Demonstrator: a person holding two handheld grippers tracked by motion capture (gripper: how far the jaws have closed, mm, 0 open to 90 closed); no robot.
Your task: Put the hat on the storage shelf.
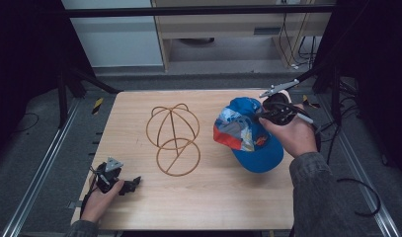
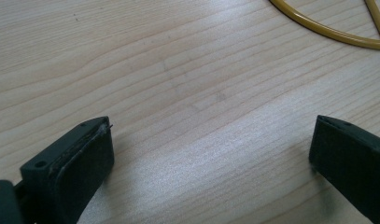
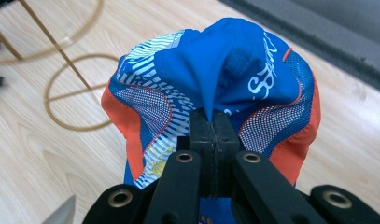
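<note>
On your wooden desk (image 1: 203, 202) sit one wire hat stand (image 1: 173, 139) and one blue cap (image 1: 248, 133); its white script is unreadable. Your right gripper (image 3: 214, 122) pinches its crown fabric; your left gripper (image 2: 211, 149) gapes empty.

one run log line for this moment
right tongs: shut on cap | cap: lifted | left tongs: open, on table | wire stand: bare

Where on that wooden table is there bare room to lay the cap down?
Bare wood lies along the near edge of the table, between the left gripper and the person's right sleeve, and at the far left corner beyond the wire stand. The right side is crowded: the right gripper pinches the cap there.
</note>
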